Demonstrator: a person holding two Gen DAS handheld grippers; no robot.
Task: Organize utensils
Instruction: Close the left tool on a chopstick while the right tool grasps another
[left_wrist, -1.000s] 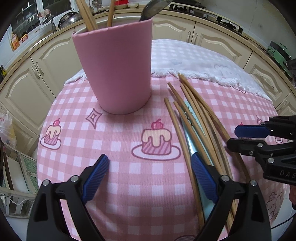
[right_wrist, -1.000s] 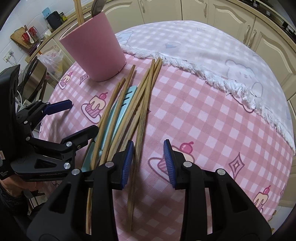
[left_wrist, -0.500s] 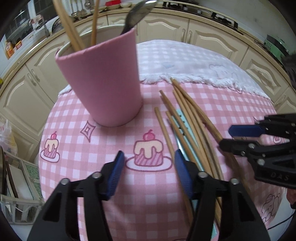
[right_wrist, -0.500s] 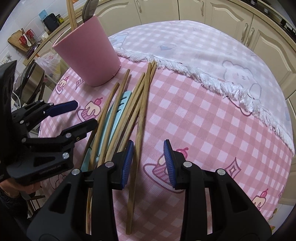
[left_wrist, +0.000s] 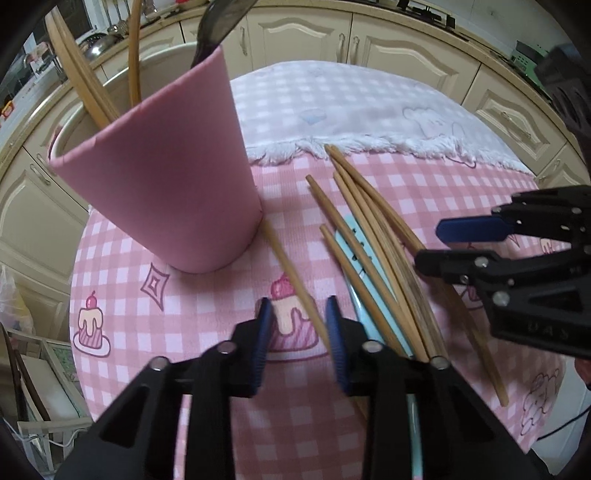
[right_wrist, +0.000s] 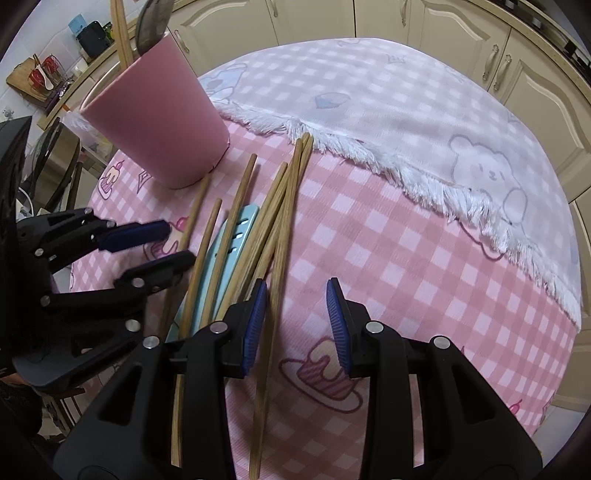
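Left jaws (left_wrist: 298, 326) closing around chopstick (left_wrist: 291, 273), tip toward cup (left_wrist: 162, 177)

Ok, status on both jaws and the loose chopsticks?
Left gripper jaws closing around one wooden chopstick, not yet pinched. Right gripper open, empty. Pink utensil cup touches that chopstick's far end.

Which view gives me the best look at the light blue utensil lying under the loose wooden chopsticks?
Right wrist view: the light blue utensil shows its slotted end and part of its length between the wooden chopsticks. In the left wrist view, the utensil appears only as a narrow strip, crossed by chopsticks and cut off by the left gripper, whose jaws are closing.
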